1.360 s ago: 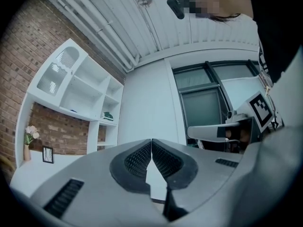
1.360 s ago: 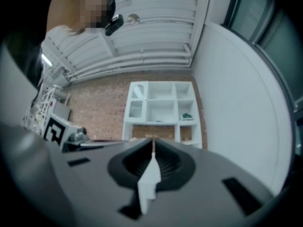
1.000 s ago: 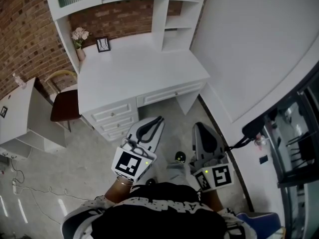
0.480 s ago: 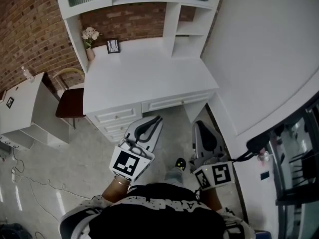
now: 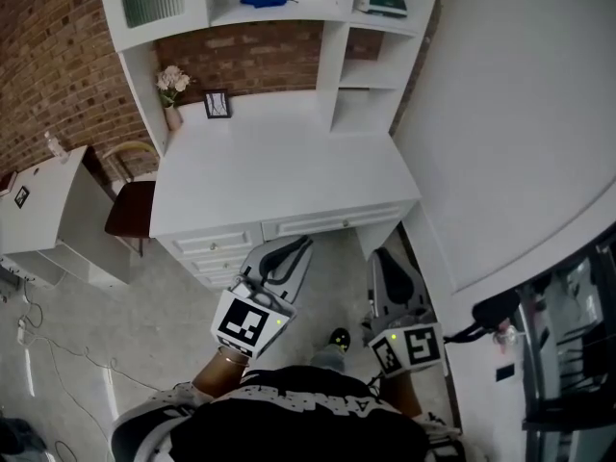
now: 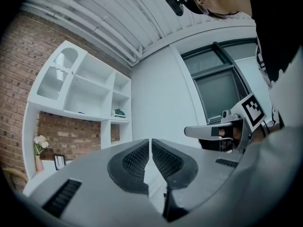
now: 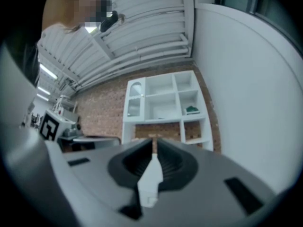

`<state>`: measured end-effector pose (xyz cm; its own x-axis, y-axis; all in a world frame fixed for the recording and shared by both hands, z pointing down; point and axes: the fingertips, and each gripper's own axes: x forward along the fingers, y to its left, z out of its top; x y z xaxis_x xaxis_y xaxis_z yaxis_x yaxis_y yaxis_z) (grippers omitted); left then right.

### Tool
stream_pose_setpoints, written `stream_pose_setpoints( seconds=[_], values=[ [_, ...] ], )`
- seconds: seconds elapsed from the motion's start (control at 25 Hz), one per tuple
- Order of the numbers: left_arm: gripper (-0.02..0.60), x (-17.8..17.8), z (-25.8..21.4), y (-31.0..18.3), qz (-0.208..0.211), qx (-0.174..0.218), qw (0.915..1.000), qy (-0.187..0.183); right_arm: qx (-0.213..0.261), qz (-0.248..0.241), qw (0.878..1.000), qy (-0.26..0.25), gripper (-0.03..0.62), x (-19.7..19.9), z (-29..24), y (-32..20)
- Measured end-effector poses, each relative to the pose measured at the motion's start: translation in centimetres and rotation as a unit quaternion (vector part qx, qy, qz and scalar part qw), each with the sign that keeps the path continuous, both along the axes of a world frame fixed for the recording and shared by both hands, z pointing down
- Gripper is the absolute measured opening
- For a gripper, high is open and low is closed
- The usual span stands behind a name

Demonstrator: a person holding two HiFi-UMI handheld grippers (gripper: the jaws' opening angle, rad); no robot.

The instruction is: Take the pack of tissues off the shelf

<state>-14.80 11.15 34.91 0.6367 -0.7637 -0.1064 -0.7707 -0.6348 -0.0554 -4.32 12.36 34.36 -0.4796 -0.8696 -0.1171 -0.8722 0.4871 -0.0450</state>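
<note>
Both are pressed together, empty: my left hand-held gripper (image 5: 304, 243) and right hand-held gripper (image 5: 381, 256). They point level, surface (image 5: 279, 162) ahead.

Pack of tissues (image 5: 384, 0): dark green top, pale underside, lying flat on shelf (image 5: 397, 23), upper right compartment above desk (image 5: 279, 171), nothing touching it.

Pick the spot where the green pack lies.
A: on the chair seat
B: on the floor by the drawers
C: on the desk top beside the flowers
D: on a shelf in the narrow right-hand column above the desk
D: the green pack lies on a high shelf of the right-hand column, well above the desk top where the flowers stand.
</note>
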Motion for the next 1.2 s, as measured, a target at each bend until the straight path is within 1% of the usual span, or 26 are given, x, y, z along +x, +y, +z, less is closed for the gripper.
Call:
stream_pose_setpoints(
  seconds=[0.24, 0.56, 0.64, 0.76, 0.92, 1.2],
  values=[
    [0.037, 2.4, -0.2, -2.8, -0.018, -0.003, 0.9998, -0.011, -0.006, -0.022, 1.000, -0.007, 0.035, 2.3, 0.4, -3.1],
    [0.037, 5.1, -1.1, -5.6, -0.051, -0.005, 0.9976, -0.047, -0.004, -0.056, 0.998, -0.027, 0.035, 5.0, 0.1, -6.6],
    [0.038, 5.8, -1.3, -6.3, -0.054, 0.000, 0.9969, -0.057, -0.006, -0.064, 0.997, -0.031, 0.035, 5.5, 0.2, -7.2],
    [0.038, 6.8, -1.7, -7.0, -0.060, 0.002, 0.9964, -0.061, -0.004, -0.070, 0.997, -0.035, 0.035, 6.4, 0.2, -8.0],
    [0.038, 8.0, -1.8, -8.2, -0.069, 0.014, 0.9942, -0.081, -0.003, -0.089, 0.995, -0.037, 0.035, 7.5, 0.2, -9.1],
    [0.049, 9.7, -1.8, -9.5, -0.088, 0.012, 0.9914, -0.096, -0.005, -0.112, 0.993, -0.048, 0.045, 9.2, 0.7, -10.5]
  ],
)
